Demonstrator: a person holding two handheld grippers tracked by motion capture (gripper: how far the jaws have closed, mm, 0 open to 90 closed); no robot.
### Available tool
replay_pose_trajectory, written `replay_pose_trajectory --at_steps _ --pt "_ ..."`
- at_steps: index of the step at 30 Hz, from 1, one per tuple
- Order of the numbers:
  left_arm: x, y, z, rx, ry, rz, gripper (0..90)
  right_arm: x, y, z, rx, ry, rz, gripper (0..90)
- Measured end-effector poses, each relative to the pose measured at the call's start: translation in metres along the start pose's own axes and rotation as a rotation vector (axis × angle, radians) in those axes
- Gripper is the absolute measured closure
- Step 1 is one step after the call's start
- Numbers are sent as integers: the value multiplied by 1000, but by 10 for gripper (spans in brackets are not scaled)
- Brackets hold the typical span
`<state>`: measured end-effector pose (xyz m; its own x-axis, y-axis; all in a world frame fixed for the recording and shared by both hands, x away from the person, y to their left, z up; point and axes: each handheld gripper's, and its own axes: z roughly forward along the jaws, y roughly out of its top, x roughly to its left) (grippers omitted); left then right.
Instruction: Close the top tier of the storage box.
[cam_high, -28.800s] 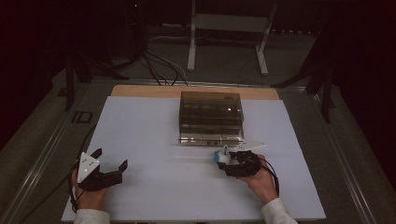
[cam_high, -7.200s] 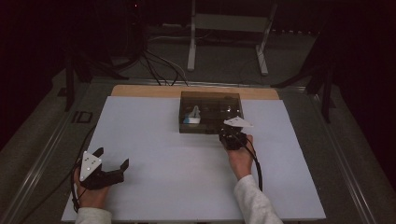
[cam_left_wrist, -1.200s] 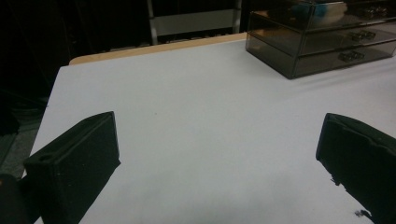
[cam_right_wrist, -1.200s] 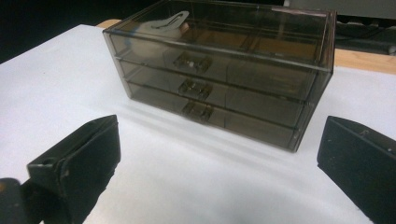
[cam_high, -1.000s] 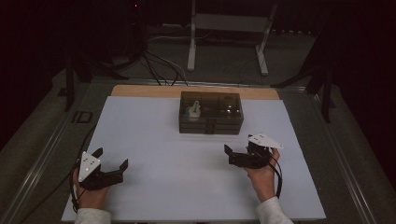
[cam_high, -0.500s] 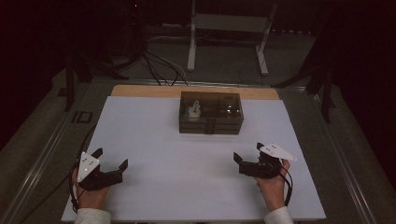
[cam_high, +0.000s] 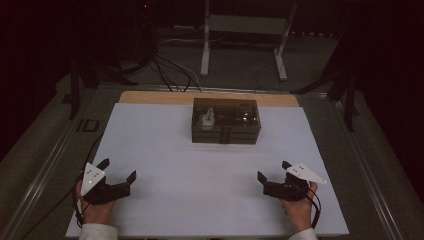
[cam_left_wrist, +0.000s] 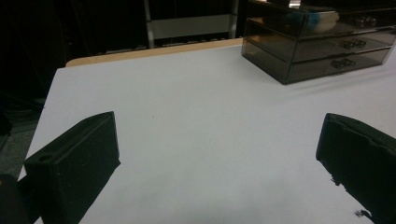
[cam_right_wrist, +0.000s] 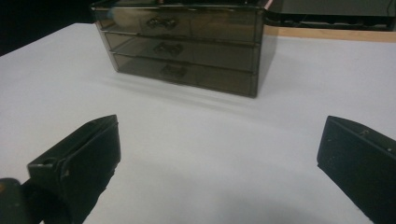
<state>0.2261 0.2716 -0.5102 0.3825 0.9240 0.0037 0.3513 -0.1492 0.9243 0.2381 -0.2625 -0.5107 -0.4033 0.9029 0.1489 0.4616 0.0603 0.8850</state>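
A smoky clear box with three shut drawers (cam_high: 226, 121) stands at the back middle of the white table (cam_high: 210, 165). A small white and blue object (cam_high: 206, 119) lies in its open top tray. My left gripper (cam_high: 118, 170) rests at the front left, open, nothing between its jaws. My right gripper (cam_high: 273, 171) rests at the front right, open and empty too. The drawer box (cam_left_wrist: 317, 42) appears far to the right in the left gripper view, and the drawer box (cam_right_wrist: 182, 44) stands straight ahead in the right gripper view.
A wooden strip (cam_high: 150, 97) borders the table's far edge. Beyond it a metal stand (cam_high: 240, 30) and cables (cam_high: 160, 65) sit on the dark floor. A metal rail (cam_high: 45, 160) runs along the table's left side.
My right gripper has drawn back from the drawer box toward the front right of the table. The white and blue object it held long ago now lies in the box's top. The left gripper stayed still.
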Motion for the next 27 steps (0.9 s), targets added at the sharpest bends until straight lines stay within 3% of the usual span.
replay_pose_trajectory --at_steps 27 --pt "1 2 -2 -8 -3 -9 6 -19 -14 -22 -42 -63 34 0"
